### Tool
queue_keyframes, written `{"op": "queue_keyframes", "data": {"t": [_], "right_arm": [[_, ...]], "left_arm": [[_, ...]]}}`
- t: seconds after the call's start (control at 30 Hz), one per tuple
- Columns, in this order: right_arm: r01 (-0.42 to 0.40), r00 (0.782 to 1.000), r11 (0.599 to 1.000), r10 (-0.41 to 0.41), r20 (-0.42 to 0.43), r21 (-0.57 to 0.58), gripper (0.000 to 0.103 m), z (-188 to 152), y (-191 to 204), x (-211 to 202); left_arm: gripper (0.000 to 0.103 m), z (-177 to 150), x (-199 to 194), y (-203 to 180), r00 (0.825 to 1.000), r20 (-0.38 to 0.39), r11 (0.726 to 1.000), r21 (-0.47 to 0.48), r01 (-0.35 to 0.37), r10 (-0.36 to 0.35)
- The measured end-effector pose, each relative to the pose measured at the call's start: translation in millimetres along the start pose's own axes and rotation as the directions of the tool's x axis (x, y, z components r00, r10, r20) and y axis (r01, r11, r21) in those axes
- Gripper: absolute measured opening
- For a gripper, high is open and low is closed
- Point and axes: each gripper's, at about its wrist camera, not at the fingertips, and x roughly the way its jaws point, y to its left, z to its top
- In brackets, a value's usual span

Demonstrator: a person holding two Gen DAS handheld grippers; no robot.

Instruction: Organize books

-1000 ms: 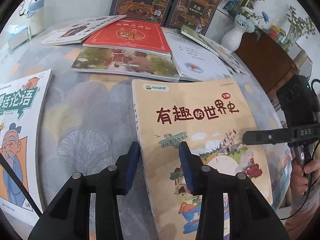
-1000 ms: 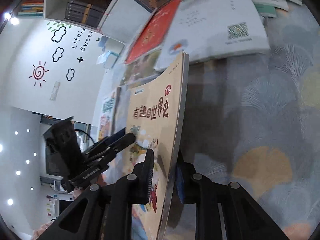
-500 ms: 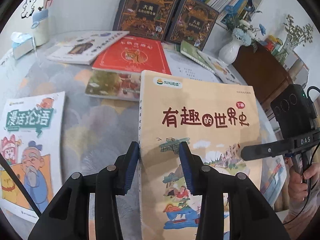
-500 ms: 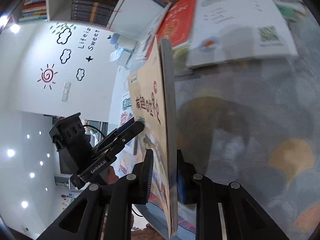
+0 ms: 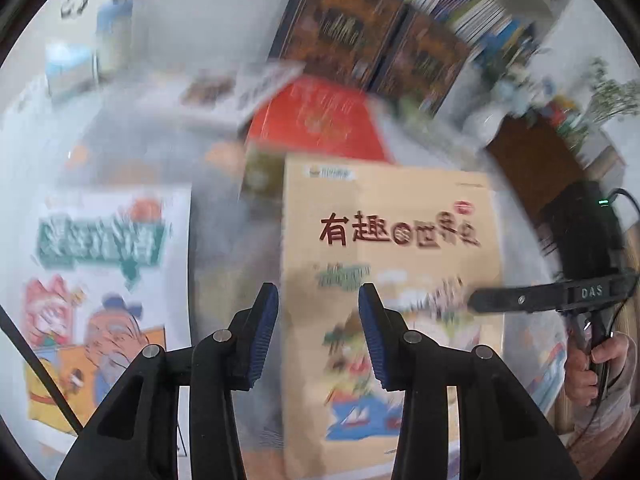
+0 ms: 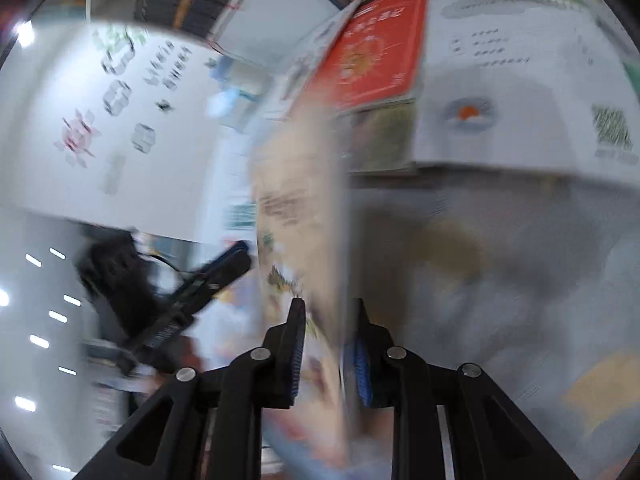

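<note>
The step in hand is judged to be lifting the tan book (image 5: 392, 208) off the table (image 5: 224, 248) and standing it up so it can join the others. To do it well, the right gripper (image 6: 328, 344) needs a firm bite on the book's open edge. Its jaws have just been easing a little wider with the book between them, and its pads look pressed on the 2 faces, though blur hides the exact contact. A thin, floppy paperback could slip or sag from so loose a hold. The left gripper (image 5: 316, 336) has its jaws apart, 1 pad beside the spine at 9 o'clock and 1 over the cover at 3 o'clock, with no squeeze visible. It serves best as a guide for the spine. Both hands should travel together so the cover does not twist.

The book is a slim softcover in a pale tan, with dark red title characters and a colourful drawing of buildings, a train and boats. In the left wrist view it faces the camera, raised above the table. A red book (image 5: 320, 120) lies at its 12 o'clock, a white cartoon book (image 5: 108, 280) at 9 o'clock, and the person's hand (image 5: 596, 368) at 4 o'clock. In the right wrist view it shows nearly edge-on.
</note>
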Motion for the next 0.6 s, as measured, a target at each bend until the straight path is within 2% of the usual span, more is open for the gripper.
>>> {"op": "queue_keyframes", "data": {"t": [0.03, 0.07, 0.1, 0.13, 0.17, 0.23, 0.3, 0.37, 0.4, 0.47, 0.5, 0.6], "right_arm": [[0.065, 0.998, 0.998, -0.065, -0.002, -0.024, 0.035, -2.9, -5.4, 8.1], [0.109, 0.994, 0.993, -0.110, -0.023, -0.041, 0.035, -8.9, -13.6, 19.3], [0.092, 0.996, 0.994, -0.092, 0.010, -0.065, 0.035, -13.3, -17.1, 18.3], [0.070, 0.997, 0.993, -0.065, 0.051, -0.098, 0.041, -21.0, -16.7, 13.0], [0.045, 0.998, 0.994, -0.041, 0.048, -0.103, 0.047, -25.0, -17.1, 11.4], [-0.040, 0.999, 0.998, 0.042, 0.033, -0.056, 0.067, -34.8, -22.6, 6.6], [-0.046, 0.999, 0.999, 0.046, 0.010, -0.029, 0.070, -42.9, -22.6, 2.8], [0.042, 0.999, 0.997, -0.045, -0.029, -0.069, 0.071, -55.6, -11.0, -0.9], [0.093, 0.994, 0.990, -0.098, -0.046, -0.108, 0.073, -57.2, -3.6, 0.3], [0.186, 0.975, 0.960, -0.207, -0.084, -0.209, 0.090, -65.8, 14.1, 6.5], [0.192, 0.969, 0.953, -0.222, -0.105, -0.234, 0.103, -65.8, 20.0, 13.9], [0.286, 0.938, 0.912, -0.329, -0.107, -0.295, 0.103, -57.9, 35.8, 32.3]], "left_arm": [[0.039, -7.4, 13.2, 4.5, 0.999, -0.033, 0.999, 0.004, -0.038, 0.038], [0.043, -15.3, 19.9, 8.7, 0.998, -0.045, 0.999, 0.005, -0.033, 0.033], [0.044, -20.8, 19.3, 10.9, 0.999, -0.032, 1.000, 0.002, -0.011, 0.011], [0.045, -26.5, 15.0, 12.4, 1.000, -0.013, 1.000, 0.006, 0.006, -0.006], [0.045, -29.6, 13.3, 12.8, 1.000, -0.020, 1.000, 0.008, 0.010, -0.010], [0.045, -36.0, 10.4, 9.4, 1.000, -0.031, 1.000, 0.025, 0.008, -0.007], [0.045, -45.0, 8.0, -0.2, 0.999, -0.047, 0.997, 0.074, 0.011, -0.008], [0.046, -52.3, 7.0, -9.7, 0.997, -0.067, 0.992, 0.121, 0.037, -0.029], [0.046, -55.9, 6.5, -13.5, 0.998, -0.062, 0.989, 0.145, 0.024, -0.015], [0.049, -54.2, 7.4, -16.0, 0.998, -0.064, 0.986, 0.167, 0.025, -0.015], [0.049, -50.8, 8.7, -14.2, 0.997, -0.071, 0.986, 0.164, 0.036, -0.025], [0.049, -44.0, 11.6, -12.4, 0.995, -0.093, 0.984, 0.169, 0.056, -0.041]]}}
